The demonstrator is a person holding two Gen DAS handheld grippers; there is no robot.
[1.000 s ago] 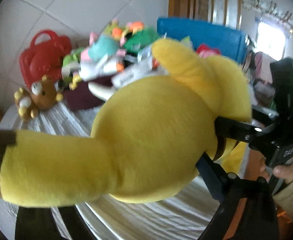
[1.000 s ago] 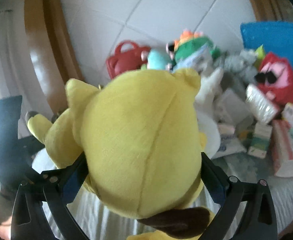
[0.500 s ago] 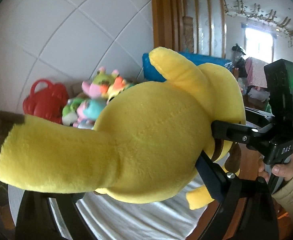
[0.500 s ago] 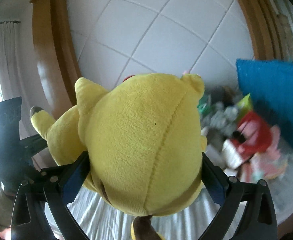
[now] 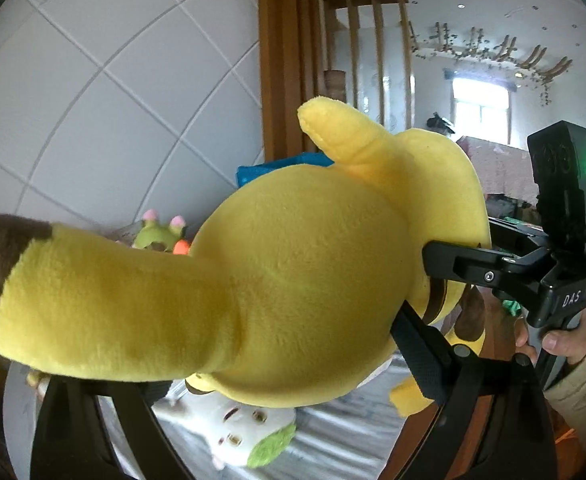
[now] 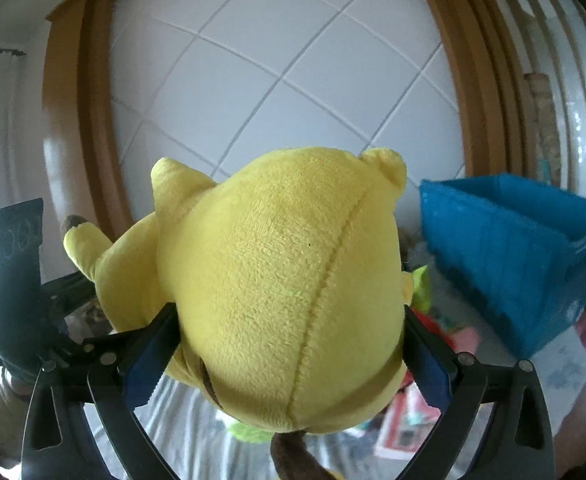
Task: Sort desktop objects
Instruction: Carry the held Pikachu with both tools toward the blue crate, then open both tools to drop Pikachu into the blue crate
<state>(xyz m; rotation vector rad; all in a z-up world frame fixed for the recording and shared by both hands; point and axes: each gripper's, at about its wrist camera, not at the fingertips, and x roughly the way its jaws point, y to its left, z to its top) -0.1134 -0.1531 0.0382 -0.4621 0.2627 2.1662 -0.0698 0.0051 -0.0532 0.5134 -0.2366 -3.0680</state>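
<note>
A big yellow plush toy (image 5: 293, 288) with brown-tipped ears fills both views; it also shows in the right wrist view (image 6: 293, 292). My left gripper (image 5: 261, 360) is shut on it, and my right gripper (image 6: 289, 356) is shut on it too, each with a finger on either side of its body. The toy hangs in the air above the table. The right gripper's body (image 5: 553, 256) shows at the right of the left wrist view, the left one (image 6: 17, 280) at the left of the right wrist view. A blue bin (image 6: 517, 256) stands to the right.
A white and green plush (image 5: 245, 436) lies on the striped cloth below the toy. A green plush with pink horns (image 5: 161, 232) sits by the tiled wall (image 5: 113, 100). Pink and red packs (image 6: 409, 428) lie on the table near the bin. A wooden frame (image 6: 477, 80) borders the wall.
Both grippers have lifted the yellow plush higher and tilted up. The pile of toys has dropped out of sight, and the blue bin has come closer on the right.
</note>
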